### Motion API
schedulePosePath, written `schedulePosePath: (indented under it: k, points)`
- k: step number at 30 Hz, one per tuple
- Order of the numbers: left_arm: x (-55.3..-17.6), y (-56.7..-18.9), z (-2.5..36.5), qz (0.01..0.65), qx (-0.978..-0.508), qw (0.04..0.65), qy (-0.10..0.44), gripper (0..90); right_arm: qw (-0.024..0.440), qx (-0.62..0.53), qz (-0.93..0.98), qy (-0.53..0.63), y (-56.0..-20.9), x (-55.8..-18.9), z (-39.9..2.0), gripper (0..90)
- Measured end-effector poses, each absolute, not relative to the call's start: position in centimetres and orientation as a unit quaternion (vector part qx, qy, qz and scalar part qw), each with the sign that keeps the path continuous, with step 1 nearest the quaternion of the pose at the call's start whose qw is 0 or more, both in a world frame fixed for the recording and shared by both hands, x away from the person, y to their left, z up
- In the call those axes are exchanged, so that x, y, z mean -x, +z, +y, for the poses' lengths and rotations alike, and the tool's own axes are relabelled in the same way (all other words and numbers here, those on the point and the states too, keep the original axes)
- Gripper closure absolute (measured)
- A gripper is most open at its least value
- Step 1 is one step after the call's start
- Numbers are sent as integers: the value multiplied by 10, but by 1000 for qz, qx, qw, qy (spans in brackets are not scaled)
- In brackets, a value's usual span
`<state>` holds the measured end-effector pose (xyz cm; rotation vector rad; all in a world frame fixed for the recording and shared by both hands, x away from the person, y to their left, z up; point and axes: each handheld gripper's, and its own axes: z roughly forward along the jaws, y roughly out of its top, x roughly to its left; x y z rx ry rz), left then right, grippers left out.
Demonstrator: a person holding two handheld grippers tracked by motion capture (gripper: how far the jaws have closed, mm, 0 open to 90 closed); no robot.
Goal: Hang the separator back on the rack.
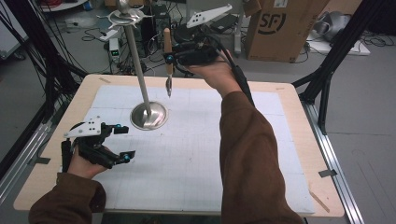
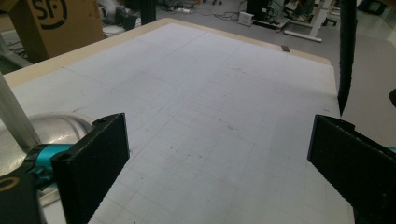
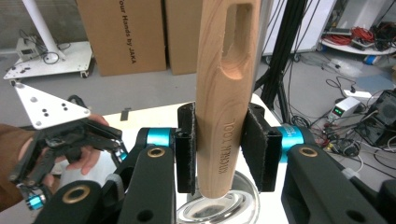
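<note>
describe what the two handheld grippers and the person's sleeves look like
Both grippers are black frames with turquoise collars by the jaws and brass-coloured rings at the pivots. The left gripper and the right gripper each carry a pale grey three-cornered plate with small holes on top. The jaw pads are black and finely ribbed. A black cable runs along the right forearm. Both sleeves are brown.
</note>
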<state>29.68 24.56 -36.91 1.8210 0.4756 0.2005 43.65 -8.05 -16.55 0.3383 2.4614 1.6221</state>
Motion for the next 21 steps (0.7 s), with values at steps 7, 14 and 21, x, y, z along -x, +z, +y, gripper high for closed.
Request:
schedulePosePath:
  k: [7,14,21]
  points:
    - [-297,-369,245,202,-783,582,87,61,95,-120,833,532,-157,-452,-73,676]
    - [-298,-370,244,200,-783,582,85,61,101,-137,829,533,-154,-472,-70,676]
    - [-298,-370,243,198,-784,582,85,61,108,-155,828,527,-154,-489,-61,676]
